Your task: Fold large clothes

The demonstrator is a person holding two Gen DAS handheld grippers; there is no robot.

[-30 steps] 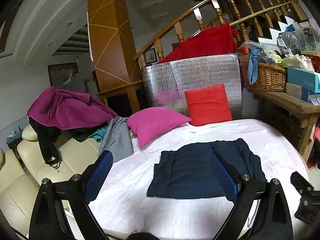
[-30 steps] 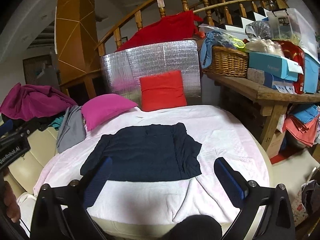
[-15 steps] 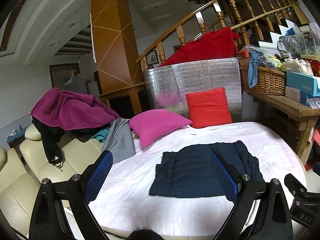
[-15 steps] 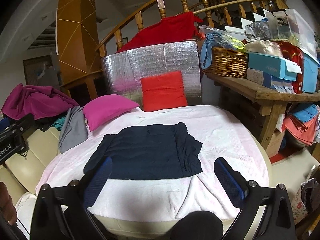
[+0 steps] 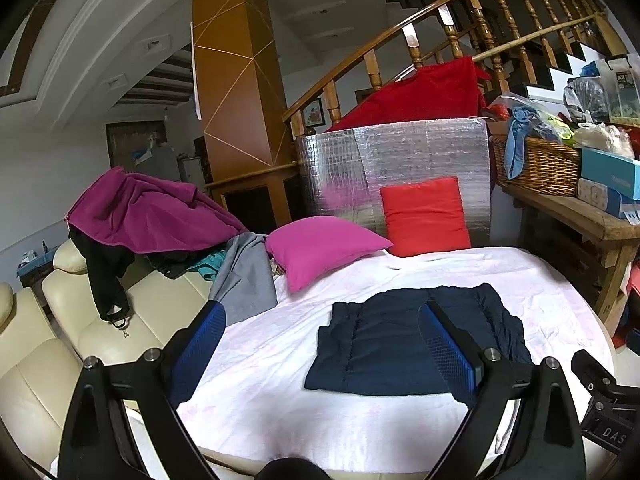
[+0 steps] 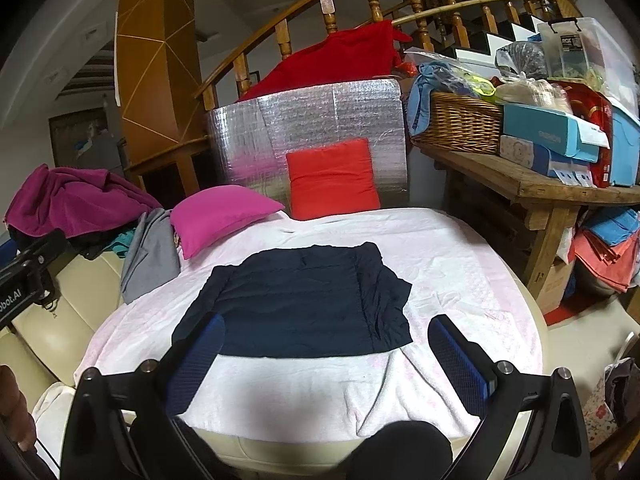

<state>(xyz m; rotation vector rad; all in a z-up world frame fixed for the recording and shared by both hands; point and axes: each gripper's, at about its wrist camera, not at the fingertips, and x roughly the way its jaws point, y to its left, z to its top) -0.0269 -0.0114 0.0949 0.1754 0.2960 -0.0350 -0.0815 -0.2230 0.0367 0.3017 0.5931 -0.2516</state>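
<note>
While both tongs (image 5: 320, 344) (image 6: 326, 354) gape empty, navy garment (image 6: 296, 304) flat ahead, untouched.

We see the folded garment (image 6: 296, 304) lying on the sheet-covered surface (image 6: 460, 264), near its middle and closer to the front edge. At the far edge 2 cushions (image 6: 332, 180) sit side by side, 1 leaning on the foil panel (image 6: 312, 116) behind it, the other (image 6: 220, 212) toward the far left corner. Off the left edge, a sofa (image 5: 60, 332) carries a heap of clothes (image 5: 148, 212). Beyond the right edge stands a wooden bench (image 6: 520, 180) with a basket (image 6: 456, 124) and boxes (image 6: 548, 136) on it
</note>
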